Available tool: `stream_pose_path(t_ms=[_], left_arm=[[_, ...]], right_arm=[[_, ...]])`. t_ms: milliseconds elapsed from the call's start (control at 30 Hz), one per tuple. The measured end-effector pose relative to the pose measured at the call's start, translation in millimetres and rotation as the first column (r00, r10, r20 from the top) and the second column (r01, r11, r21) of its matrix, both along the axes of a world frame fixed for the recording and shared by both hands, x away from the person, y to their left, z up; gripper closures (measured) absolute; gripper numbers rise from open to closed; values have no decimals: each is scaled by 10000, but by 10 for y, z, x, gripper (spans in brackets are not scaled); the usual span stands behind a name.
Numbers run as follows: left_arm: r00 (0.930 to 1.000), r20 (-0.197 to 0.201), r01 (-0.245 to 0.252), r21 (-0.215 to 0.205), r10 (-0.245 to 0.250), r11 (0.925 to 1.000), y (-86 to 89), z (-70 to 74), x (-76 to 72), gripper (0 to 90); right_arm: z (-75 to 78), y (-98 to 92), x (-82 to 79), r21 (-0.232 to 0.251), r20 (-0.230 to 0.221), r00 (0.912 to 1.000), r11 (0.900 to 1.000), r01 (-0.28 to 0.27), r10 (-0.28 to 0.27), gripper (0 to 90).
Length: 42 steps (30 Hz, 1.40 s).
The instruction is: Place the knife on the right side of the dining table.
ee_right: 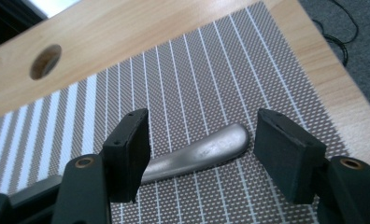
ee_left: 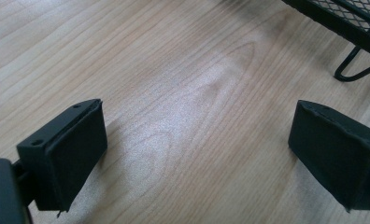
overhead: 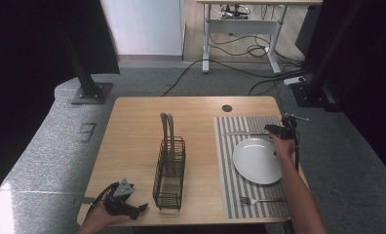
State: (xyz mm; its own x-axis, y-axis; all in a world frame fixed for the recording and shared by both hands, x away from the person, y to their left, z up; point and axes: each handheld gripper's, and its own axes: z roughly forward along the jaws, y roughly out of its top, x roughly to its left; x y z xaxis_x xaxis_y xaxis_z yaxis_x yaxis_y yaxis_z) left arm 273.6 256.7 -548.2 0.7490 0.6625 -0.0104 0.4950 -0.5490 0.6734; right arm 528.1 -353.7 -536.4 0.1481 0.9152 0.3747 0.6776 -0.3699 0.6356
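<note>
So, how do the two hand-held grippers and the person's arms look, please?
The left hand-held gripper is black, with a grey three-cornered plate on top and a black cable behind. The right hand-held gripper is black too, with a black cable. Their pads are flat, black and rectangular. The forearms are bare, without sleeves.

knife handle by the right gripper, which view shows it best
The right gripper view: the knife handle lies close up on the striped placemat, between the open, untouching jaws of the right gripper. The high view gives the knife as a thin sliver beyond the plate. The left gripper view faces bare table.
</note>
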Motion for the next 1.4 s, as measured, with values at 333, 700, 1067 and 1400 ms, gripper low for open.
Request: stream_pose_path(t_ms=[333, 700, 1067, 1400], left_arm=[[10000, 0, -3, 0, 3, 10000, -1, 0, -1, 43], [10000, 4, 4, 6, -4, 10000, -2, 0, -2, 43], [10000, -5, 9, 6, -9, 10000, -3, 0, -2, 42], [10000, 6, 14, 12, -14, 10000, -4, 0, -3, 42]], right_arm=[[46, 168, 31, -92, 95, 9923, 9923, -1234, 1235, 370], [32, 198, -19, -24, -497, 9877, 9889, -1487, 1484, 367], [11, 192, -3, 74, -483, 9888, 9899, -1413, 1415, 364], [103, 228, -57, 167, -26, 9868, 9867, -1617, 1617, 362]])
